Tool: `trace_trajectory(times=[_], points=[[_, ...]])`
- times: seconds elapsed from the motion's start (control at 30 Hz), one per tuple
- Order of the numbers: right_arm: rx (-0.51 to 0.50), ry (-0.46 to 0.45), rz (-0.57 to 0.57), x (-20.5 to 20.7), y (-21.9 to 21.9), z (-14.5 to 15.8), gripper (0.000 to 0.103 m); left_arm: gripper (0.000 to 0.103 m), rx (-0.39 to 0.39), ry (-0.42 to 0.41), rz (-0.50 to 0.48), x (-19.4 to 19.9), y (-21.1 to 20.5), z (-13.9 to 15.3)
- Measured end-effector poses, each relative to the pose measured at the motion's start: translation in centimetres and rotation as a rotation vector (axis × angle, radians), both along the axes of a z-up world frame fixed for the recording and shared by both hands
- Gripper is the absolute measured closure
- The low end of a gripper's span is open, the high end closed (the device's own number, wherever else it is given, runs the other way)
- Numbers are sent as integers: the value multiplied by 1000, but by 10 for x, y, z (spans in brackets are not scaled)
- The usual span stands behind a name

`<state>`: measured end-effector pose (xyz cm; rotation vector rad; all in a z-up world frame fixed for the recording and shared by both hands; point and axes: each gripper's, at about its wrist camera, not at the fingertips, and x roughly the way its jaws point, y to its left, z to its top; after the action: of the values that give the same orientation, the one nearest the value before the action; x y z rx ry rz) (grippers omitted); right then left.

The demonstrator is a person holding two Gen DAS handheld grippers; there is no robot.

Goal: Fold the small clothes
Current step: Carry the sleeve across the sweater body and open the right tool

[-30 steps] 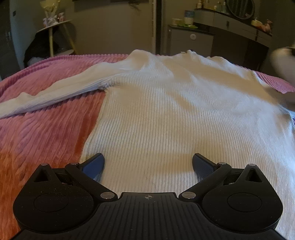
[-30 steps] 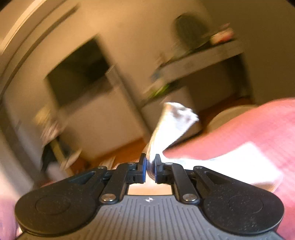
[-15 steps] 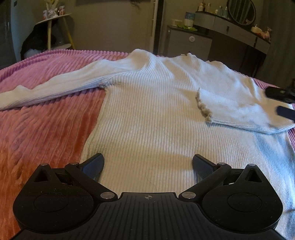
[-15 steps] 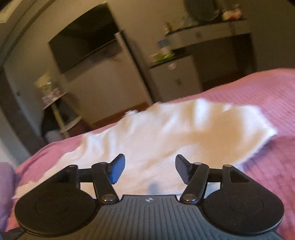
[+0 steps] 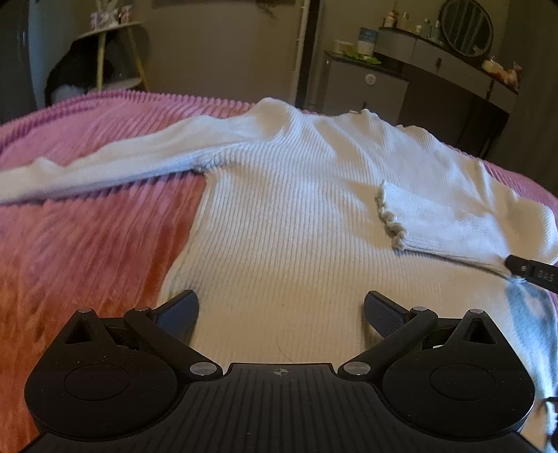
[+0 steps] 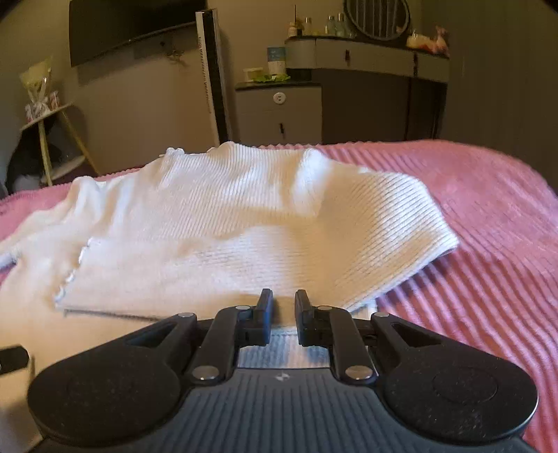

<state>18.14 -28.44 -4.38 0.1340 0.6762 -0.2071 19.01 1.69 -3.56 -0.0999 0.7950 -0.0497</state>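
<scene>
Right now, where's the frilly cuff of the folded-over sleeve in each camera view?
Left wrist view: the frilly cuff lies right of centre, on the sweater's chest, sleeve running off to the right.
Right wrist view: the cuff is at the left, sleeve stretching right above the right gripper.
Shared landmark: the oval mirror on the dresser.

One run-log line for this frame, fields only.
garment: white sweater flat on pink bedspread | right sleeve: folded across body | left gripper: open, empty | right gripper: just closed, empty
</scene>
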Motion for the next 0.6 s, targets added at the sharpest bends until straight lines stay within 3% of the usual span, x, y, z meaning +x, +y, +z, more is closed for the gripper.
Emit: trace_trajectory(times=[0.1,0.2,0.3,0.4,0.47,0.53,0.6], points=[[-56,10,-23,-16,0,9,90,0,22,-19,3,0,-1,4],[-39,40,-45,-38,-5,9,90,0,0,-13,2,2,2,7],[-25,42,-39,-57,0,8,89,0,-106,9,-3,8,8,15],[-69,64,-12,-76,10,6,88,0,-316,62,26,15,16,21],[-70,72,-16,-79,11,8,84,0,-353,82,12,25,12,22],[-48,65,-23,-77,11,13,64,0,-304,93,14,38,0,22],[-35,34,-14,-77,10,14,52,0,-274,116,-16,51,-13,20]])
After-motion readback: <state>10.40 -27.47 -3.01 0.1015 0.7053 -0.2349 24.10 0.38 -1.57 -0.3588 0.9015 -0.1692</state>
